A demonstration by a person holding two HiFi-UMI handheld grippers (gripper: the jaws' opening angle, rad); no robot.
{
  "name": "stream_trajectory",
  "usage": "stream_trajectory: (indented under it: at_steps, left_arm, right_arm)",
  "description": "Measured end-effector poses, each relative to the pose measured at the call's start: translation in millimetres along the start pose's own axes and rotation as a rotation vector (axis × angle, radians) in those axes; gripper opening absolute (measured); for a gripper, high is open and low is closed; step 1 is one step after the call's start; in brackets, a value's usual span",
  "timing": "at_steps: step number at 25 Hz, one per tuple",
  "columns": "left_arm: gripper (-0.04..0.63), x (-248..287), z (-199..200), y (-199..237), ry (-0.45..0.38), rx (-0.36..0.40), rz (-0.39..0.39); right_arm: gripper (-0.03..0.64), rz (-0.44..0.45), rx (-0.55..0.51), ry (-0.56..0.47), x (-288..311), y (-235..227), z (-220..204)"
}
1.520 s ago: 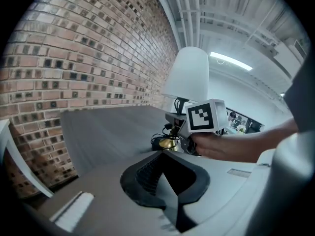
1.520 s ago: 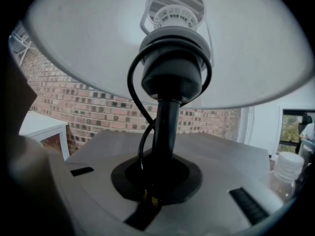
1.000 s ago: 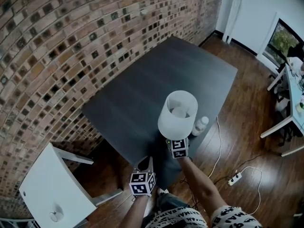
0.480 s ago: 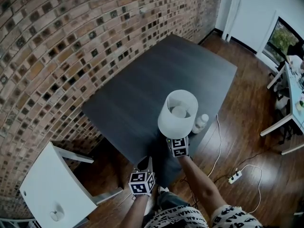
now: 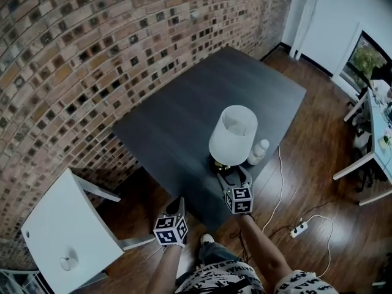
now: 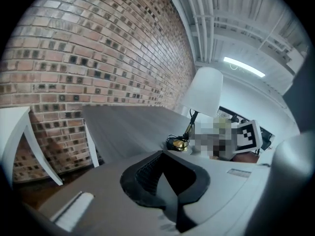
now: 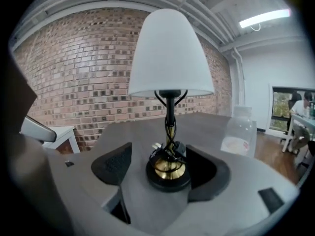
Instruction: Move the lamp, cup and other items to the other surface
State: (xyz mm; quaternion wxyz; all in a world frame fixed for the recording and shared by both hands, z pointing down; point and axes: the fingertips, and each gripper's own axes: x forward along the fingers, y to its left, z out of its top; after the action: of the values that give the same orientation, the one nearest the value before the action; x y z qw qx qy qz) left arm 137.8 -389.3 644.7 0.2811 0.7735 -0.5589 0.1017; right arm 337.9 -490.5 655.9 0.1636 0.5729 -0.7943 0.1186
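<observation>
The lamp (image 5: 233, 135), white shade on a thin stem with a brass and black base (image 7: 168, 173), stands on the dark table (image 5: 184, 121) near its front edge. My right gripper (image 5: 234, 175) sits just behind the base. Its jaws have just been opening and now stand open on either side of the base (image 7: 162, 167), with the pads off it. A clear plastic bottle (image 5: 258, 152) stands to the right of the lamp (image 7: 238, 132). My left gripper (image 5: 177, 202) hangs off the table's front corner, shut and empty (image 6: 170, 181). A small white object (image 5: 68, 262) lies on the white side table (image 5: 55, 219).
The brick wall (image 5: 92, 54) runs along the table's far left side. On the wooden floor to the right lie a power strip (image 5: 300, 229) and its cable. A white desk (image 5: 375, 139) stands at the far right.
The right gripper's jaws have opened off the lamp base and the gripper has drawn back toward me. The lamp stays standing on the dark table. The left gripper has shifted left and back.
</observation>
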Motion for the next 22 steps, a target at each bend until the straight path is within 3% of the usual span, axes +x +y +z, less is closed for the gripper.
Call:
stream_trajectory:
  at_steps: [6, 13, 19, 22]
  left_arm:
    - [0.003, -74.0, -8.9, 27.3, -0.046, -0.024, 0.056]
    - [0.003, -179.3, -31.0, 51.1, -0.095, -0.041, 0.082]
    - [0.003, -263.0, -52.4, 70.1, -0.139, -0.038, 0.112]
    - [0.003, -294.6, -61.8, 82.7, -0.158, -0.072, 0.141]
  right_arm:
    - [0.356, 0.097, 0.089, 0.043, -65.2, 57.8, 9.8]
    - [0.354, 0.204, 0.036, 0.093, -132.4, 157.1, 0.2]
    - [0.354, 0.272, 0.032, 0.079, -185.4, 240.0, -12.0]
    - [0.354, 0.299, 0.030, 0.063, -207.7, 271.4, -11.0]
